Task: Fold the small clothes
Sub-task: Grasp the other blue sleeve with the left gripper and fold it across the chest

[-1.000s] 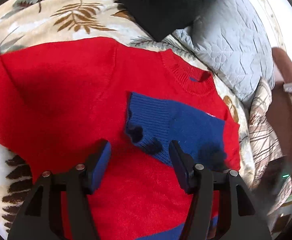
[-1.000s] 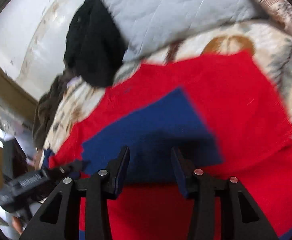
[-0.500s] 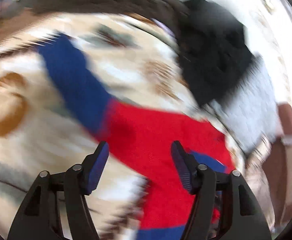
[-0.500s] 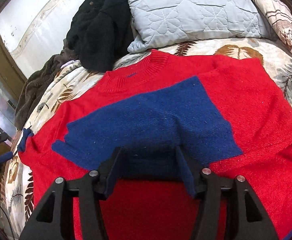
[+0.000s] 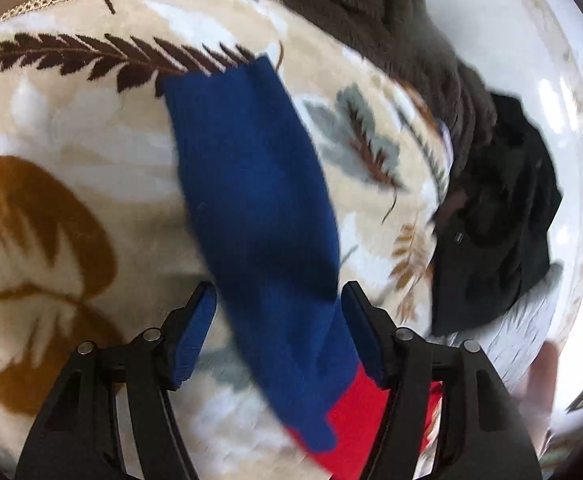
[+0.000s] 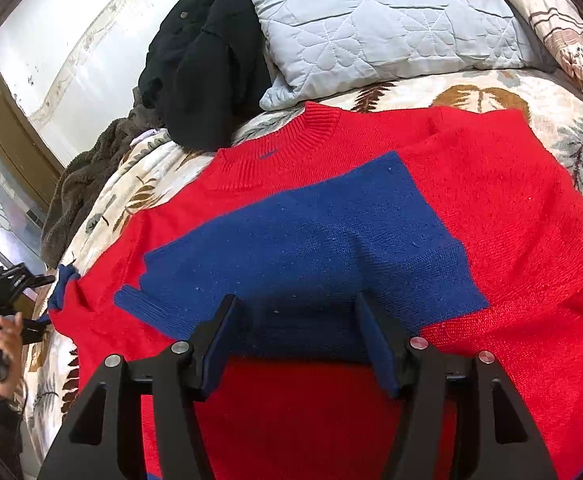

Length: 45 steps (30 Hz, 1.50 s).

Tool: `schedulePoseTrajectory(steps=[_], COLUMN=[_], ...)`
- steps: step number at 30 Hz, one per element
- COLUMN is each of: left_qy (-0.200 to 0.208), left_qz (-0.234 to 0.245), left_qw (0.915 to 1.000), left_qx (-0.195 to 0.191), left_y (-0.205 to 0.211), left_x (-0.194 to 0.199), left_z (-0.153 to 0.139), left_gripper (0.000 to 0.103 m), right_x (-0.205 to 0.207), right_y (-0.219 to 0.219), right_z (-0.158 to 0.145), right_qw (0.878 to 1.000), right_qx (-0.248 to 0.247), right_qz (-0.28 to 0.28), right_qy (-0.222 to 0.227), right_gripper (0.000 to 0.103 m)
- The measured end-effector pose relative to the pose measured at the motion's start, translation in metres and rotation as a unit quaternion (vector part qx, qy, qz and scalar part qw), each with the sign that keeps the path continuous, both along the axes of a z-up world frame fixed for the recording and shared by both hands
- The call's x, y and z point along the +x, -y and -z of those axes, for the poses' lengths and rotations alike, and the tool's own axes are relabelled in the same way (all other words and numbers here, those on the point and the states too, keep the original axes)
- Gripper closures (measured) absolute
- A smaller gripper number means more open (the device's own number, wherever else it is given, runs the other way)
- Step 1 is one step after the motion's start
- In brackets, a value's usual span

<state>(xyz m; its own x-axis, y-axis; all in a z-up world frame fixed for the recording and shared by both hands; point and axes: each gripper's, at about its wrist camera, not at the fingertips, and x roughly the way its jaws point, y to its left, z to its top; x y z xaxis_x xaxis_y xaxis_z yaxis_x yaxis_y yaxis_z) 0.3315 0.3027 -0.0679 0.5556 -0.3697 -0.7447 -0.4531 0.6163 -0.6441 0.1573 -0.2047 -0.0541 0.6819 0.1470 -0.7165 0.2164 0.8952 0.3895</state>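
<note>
A red sweater (image 6: 491,216) with blue sleeves lies flat on the bed, neck toward the pillows. One blue sleeve (image 6: 311,248) is folded across its chest. My right gripper (image 6: 295,320) is open just above that folded sleeve, holding nothing. In the left wrist view the other blue sleeve (image 5: 251,184) lies stretched out over the leaf-print blanket (image 5: 71,184). My left gripper (image 5: 277,308) is open, its fingers on either side of this sleeve near the red shoulder (image 5: 355,412). The left gripper also shows at the far left of the right wrist view (image 6: 7,292).
A black garment (image 6: 207,60) and a brown fleece (image 6: 91,176) lie at the bed's head by the white wall. A grey quilted pillow (image 6: 371,20) and a patterned pillow (image 6: 563,32) sit behind the sweater.
My left gripper has swung from over the sweater's chest out to the left, outstretched sleeve. My right gripper has steadied over the folded sleeve.
</note>
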Motion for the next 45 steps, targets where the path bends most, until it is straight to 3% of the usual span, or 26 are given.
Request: schedulePoseTrajectory(steps=[1,2,3,13,27,33,38,42,45], left_qy=[0.009,0.017,0.019,0.075,0.096,0.082,0.044,-0.022,-0.01], left_qz=[-0.002,0.002,0.008,0.064,0.191,0.243,0.275,0.283,0.28], left_qw=[1.0,0.9998,0.9997,0.9951,0.9764,0.966,0.9589,0.9568,0.9596], left_qx=[0.0,-0.006,-0.015,0.012,0.031,0.031,0.055,0.063,0.023], left_y=[-0.001,0.0,0.0,0.041,0.196,0.268,0.32,0.334,0.32], left_x=[-0.001,0.0,0.001,-0.02,-0.043,-0.048,-0.053,-0.052,-0.062], left_z=[-0.004,-0.006,-0.007,-0.059,-0.102,-0.092,-0.054,-0.011,-0.014], left_gripper=[0.075,0.09,0.098,0.098,0.098,0.098,0.098,0.095,0.087], right_x=[0.0,-0.001,-0.001,-0.005,-0.009,-0.012,-0.014,-0.015,-0.015], right_y=[0.001,0.002,0.002,0.008,0.019,0.026,0.029,0.03,0.03], right_z=[0.0,0.0,0.001,0.002,0.006,0.008,0.009,0.01,0.01], right_qw=[1.0,1.0,1.0,0.999,0.995,0.992,0.989,0.989,0.989], right_qx=[0.003,0.007,0.01,0.039,0.086,0.117,0.132,0.134,0.136], right_qz=[0.0,0.0,0.0,0.003,0.005,0.006,0.007,0.007,0.007], right_qy=[0.001,0.003,0.005,0.018,0.038,0.052,0.059,0.061,0.061], right_gripper=[0.04,0.04,0.04,0.04,0.04,0.04,0.04,0.04,0.04])
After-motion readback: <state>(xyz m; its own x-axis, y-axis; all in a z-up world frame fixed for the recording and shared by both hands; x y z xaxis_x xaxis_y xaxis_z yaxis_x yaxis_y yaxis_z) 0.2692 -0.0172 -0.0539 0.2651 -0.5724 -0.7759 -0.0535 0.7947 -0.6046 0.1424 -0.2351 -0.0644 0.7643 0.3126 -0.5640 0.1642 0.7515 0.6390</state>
